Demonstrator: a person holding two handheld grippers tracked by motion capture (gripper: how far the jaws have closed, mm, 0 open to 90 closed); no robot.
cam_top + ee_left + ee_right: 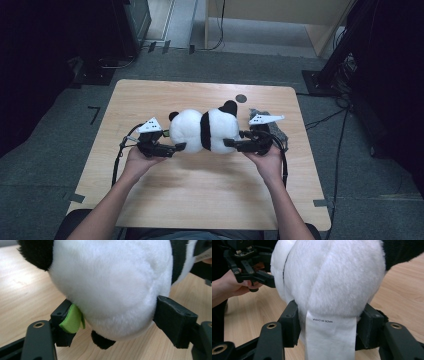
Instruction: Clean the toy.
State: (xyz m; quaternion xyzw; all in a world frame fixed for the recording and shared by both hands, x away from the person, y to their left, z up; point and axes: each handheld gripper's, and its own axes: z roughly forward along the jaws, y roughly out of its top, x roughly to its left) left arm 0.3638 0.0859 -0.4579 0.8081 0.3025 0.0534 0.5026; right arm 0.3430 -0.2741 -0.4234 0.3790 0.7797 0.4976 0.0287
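A black-and-white panda plush (202, 131) lies on its side in the middle of the wooden table (200, 195). My left gripper (177, 146) holds its head end; in the left gripper view both jaws press the white head (112, 285), and a green felt piece (72, 319) sits against one jaw. My right gripper (231, 143) is shut on the opposite end. In the right gripper view its jaws squeeze the white body (332, 277) on both sides of a white sewn label (329, 340). The left gripper (265, 277) and the hand holding it show beyond.
A grey crumpled object (274, 127) lies just behind my right hand. A small dark round spot (241, 98) marks the table's far side. Cables and black stands (340, 65) stand on the floor to the right.
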